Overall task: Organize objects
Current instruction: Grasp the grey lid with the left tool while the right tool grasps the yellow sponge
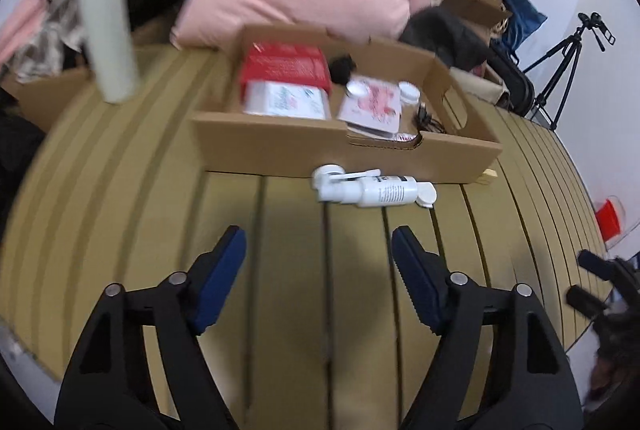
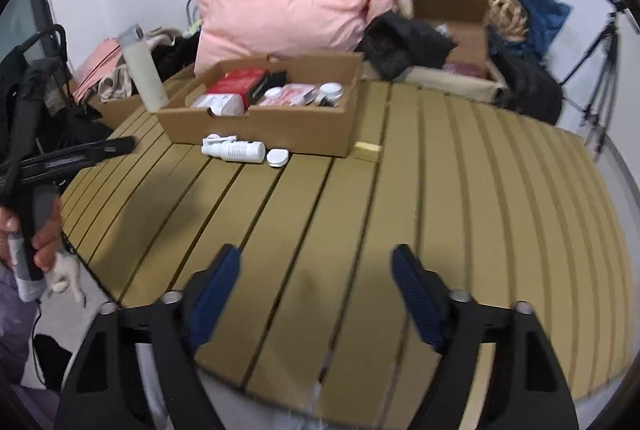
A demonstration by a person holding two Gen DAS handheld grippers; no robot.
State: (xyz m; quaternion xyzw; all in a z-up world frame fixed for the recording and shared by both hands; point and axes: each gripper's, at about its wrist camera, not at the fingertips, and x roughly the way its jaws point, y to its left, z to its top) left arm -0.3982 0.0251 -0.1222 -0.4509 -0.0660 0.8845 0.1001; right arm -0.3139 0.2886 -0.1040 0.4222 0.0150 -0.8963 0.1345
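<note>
A shallow cardboard box (image 1: 344, 146) (image 2: 256, 128) sits on the slatted tan table (image 1: 292, 270) (image 2: 440, 190). It holds a red carton (image 1: 286, 64) (image 2: 240, 80), a white carton (image 1: 286, 102), a pink packet (image 1: 374, 102) and white jars (image 2: 332, 90). A white bottle (image 1: 372, 190) (image 2: 236, 150) lies on its side just in front of the box, with a small white lid (image 2: 277, 157) beside it. My left gripper (image 1: 318, 232) is open and empty, short of the bottle. My right gripper (image 2: 316, 250) is open and empty over bare slats, further back.
A tall pale bottle (image 1: 108, 42) (image 2: 144, 74) stands left of the box. A pink pillow (image 2: 280, 10), dark clothes (image 2: 404, 42) and another carton (image 2: 460, 30) crowd the far side. A yellow pad (image 2: 366, 150) lies at the box's right corner. A tripod (image 1: 564, 66) stands off to the right.
</note>
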